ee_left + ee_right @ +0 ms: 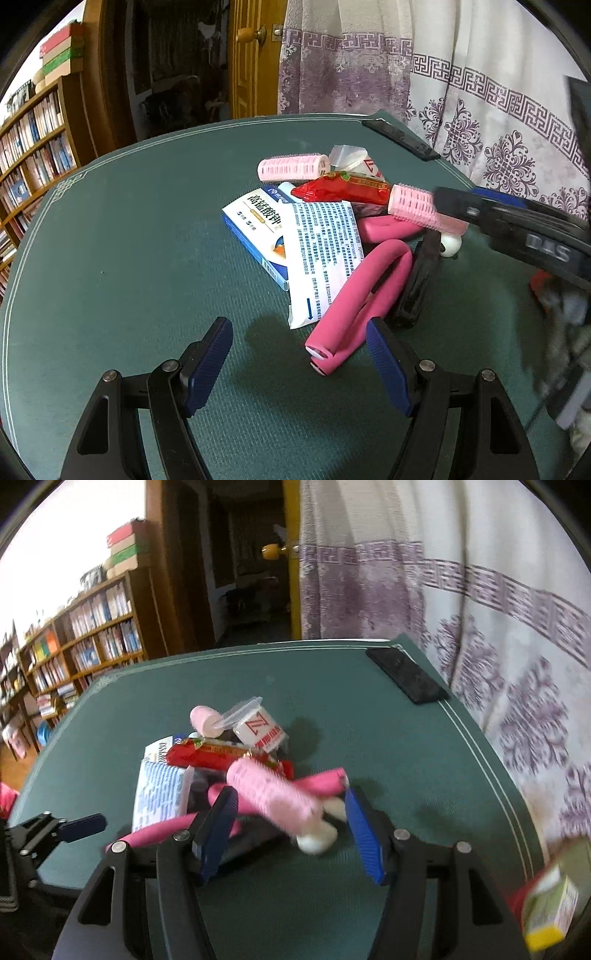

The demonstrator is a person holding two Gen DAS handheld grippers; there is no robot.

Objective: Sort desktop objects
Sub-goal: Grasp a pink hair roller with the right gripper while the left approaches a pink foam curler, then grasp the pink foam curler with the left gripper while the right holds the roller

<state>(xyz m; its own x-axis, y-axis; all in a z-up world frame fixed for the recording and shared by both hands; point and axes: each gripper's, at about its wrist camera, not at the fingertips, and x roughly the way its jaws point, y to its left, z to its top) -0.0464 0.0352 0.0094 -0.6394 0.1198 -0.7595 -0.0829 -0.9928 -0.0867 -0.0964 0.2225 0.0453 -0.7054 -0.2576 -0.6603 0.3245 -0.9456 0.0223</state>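
Your table (110,258) is a dark green textured top with a pale line border. The clutter sits in one pile mid-table: blue-white medicine box (255,236) under a printed leaflet (321,254), red snack packet (343,190), bent pink foam roller (354,295), a pink hair curler (291,168) at the back. A black phone (406,679) lies apart near the far right corner. Behind are a purple-patterned white curtain (480,92), a wooden door (251,55) with a round knob, and bookshelves (92,638) at left.

Your left gripper (299,365) hovers wide open, empty, just short of the foam roller. Your right gripper (291,834) has its jaws spread around a second pink hair curler (273,794); whether the pads touch it can't be told because of blur.
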